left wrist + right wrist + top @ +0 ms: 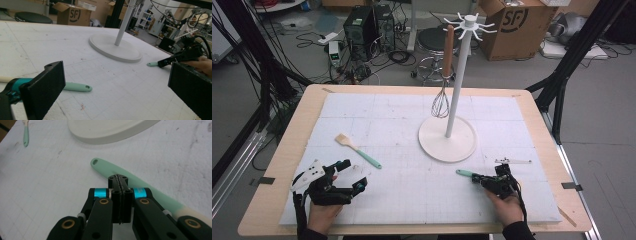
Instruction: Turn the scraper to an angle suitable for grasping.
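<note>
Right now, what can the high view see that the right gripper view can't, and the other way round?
High view alone: a whisk hanging from the white stand's hooked top, the left gripper with jaws open, and the wooden table edge.

Right gripper view alone: up close, the right gripper with jaws pressed together above a mint-handled utensil, and the hole in that handle's end.

Both: the stand's round base, the white mat, and the mint-handled brush lying farther off.

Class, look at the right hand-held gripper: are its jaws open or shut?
Shut. In the right gripper view, the right hand-held gripper's two black jaws meet face to face with no gap, above a mint-handled utensil on the table; grip unclear.
</note>
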